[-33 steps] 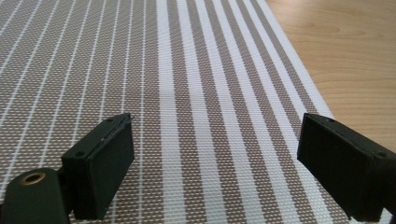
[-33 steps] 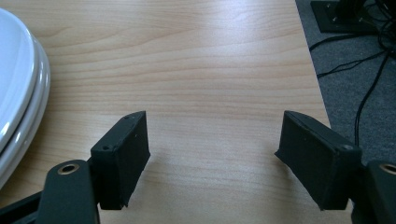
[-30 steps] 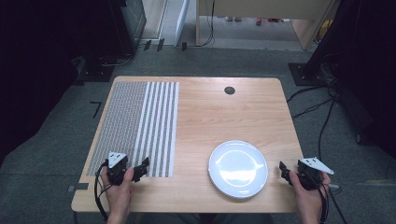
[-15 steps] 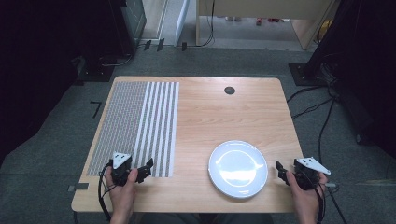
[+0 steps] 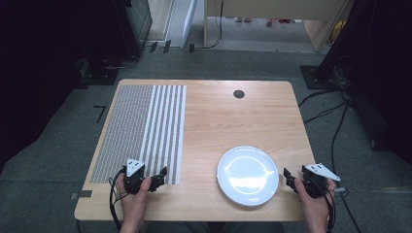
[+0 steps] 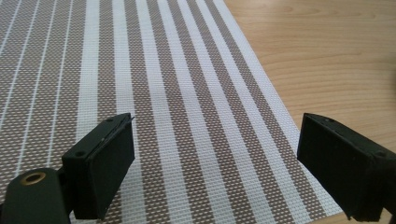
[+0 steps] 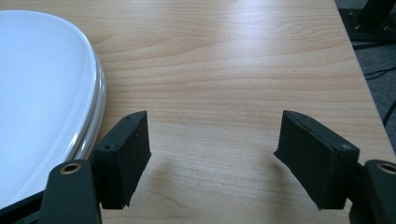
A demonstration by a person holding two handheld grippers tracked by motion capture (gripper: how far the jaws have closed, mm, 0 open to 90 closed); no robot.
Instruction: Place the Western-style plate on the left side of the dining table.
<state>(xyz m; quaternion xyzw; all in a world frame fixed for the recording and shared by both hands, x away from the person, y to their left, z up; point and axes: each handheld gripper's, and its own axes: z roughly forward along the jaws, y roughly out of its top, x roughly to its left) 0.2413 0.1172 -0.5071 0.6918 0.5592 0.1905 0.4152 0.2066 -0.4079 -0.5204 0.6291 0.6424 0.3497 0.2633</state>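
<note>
A brown-and-white striped woven placemat lies flat on the left half of the wooden table. A white round plate sits at the front right. My left gripper rests at the placemat's near right corner, jaws wide apart over the weave, nothing between them. My right gripper sits at the table's front right edge just right of the plate, open, with bare wood between its jaws.
A small black round grommet sits near the table's far edge. Grey carpet, cables and dark equipment stands surround the table. The table's right edge is close to my right gripper.
Both hands have shifted only slightly near the front edge; the left gripper sits a touch farther right. Jaws of both stay apart. Plate and placemat have not moved.
</note>
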